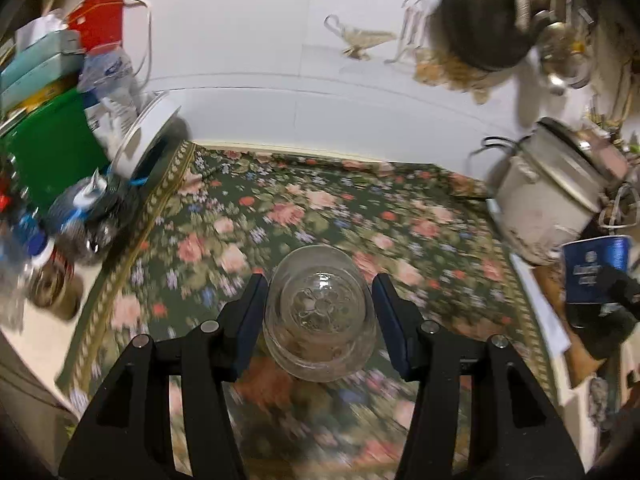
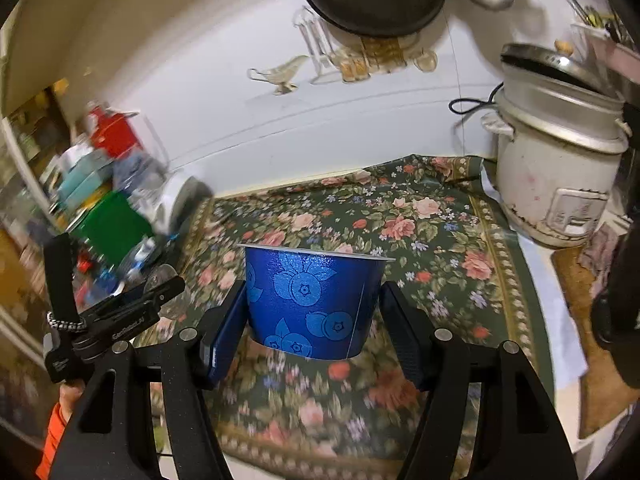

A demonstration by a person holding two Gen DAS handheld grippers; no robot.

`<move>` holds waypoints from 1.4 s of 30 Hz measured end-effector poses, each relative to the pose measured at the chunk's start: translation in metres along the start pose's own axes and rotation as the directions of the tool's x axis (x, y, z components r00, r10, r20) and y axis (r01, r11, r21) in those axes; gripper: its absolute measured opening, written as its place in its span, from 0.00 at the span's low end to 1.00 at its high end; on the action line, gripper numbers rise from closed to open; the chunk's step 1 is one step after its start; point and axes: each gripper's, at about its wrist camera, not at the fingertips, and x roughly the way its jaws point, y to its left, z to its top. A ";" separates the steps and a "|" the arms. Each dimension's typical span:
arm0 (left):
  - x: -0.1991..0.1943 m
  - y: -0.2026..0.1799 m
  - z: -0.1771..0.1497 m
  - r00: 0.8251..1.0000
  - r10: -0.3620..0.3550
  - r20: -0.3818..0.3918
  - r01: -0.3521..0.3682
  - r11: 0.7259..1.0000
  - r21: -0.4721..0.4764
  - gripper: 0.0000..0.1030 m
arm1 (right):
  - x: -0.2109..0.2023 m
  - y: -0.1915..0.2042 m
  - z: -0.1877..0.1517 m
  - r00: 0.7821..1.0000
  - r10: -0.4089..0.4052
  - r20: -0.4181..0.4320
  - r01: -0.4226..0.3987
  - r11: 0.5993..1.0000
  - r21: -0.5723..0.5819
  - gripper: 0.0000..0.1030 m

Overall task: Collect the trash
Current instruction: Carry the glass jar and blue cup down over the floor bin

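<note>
Blue cup (image 2: 316,304): one, right fingers (image 2: 224,340) | glass jar (image 1: 320,312): one, left fingers (image 1: 250,320)

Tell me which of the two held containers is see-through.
The glass jar between the left gripper fingers: clear, with the floral cloth showing through. The cup in the right gripper is opaque blue with a blueberry print.

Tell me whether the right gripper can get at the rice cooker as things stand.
Probably not yet. The right gripper has the blue blueberry cup between its fingers, so nothing could be gripped. The path over the floral cloth to the rice cooker looks free.
</note>
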 end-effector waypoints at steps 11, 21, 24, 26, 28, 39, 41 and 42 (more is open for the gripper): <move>-0.116 -0.045 -0.042 0.994 -0.046 0.095 0.041 0.998 0.052 0.52 | -0.081 0.030 -0.039 0.998 0.039 0.055 -0.039 0.999 -0.012 0.61; -0.163 -0.029 -0.103 0.990 -0.129 0.056 0.122 0.986 0.112 0.52 | -0.115 0.065 -0.100 0.997 -0.044 0.069 0.040 0.997 0.062 0.61; -0.175 -0.018 -0.127 0.989 -0.143 0.030 0.139 0.982 0.126 0.52 | -0.123 0.075 -0.123 0.996 -0.073 0.058 0.068 0.994 0.088 0.61; -0.183 -0.012 -0.142 0.988 -0.151 0.013 0.148 0.980 0.135 0.52 | -0.129 0.084 -0.140 0.995 -0.089 0.053 0.084 0.991 0.100 0.61; -0.192 -0.006 -0.157 0.987 -0.159 -0.002 0.157 0.977 0.146 0.52 | -0.135 0.090 -0.154 0.993 -0.108 0.047 0.102 0.989 0.109 0.61; -0.202 0.006 -0.223 0.975 -0.176 -0.133 0.192 0.974 0.117 0.52 | -0.146 0.107 -0.208 0.987 -0.143 -0.069 0.151 0.981 0.124 0.61; -0.194 0.007 -0.235 0.973 -0.171 -0.156 0.188 0.976 0.107 0.52 | -0.138 0.101 -0.217 0.985 -0.147 -0.095 0.158 0.980 0.124 0.61; -0.189 0.008 -0.242 0.971 -0.169 -0.171 0.187 0.977 0.099 0.52 | -0.134 0.099 -0.222 0.983 -0.146 -0.108 0.160 0.979 0.127 0.61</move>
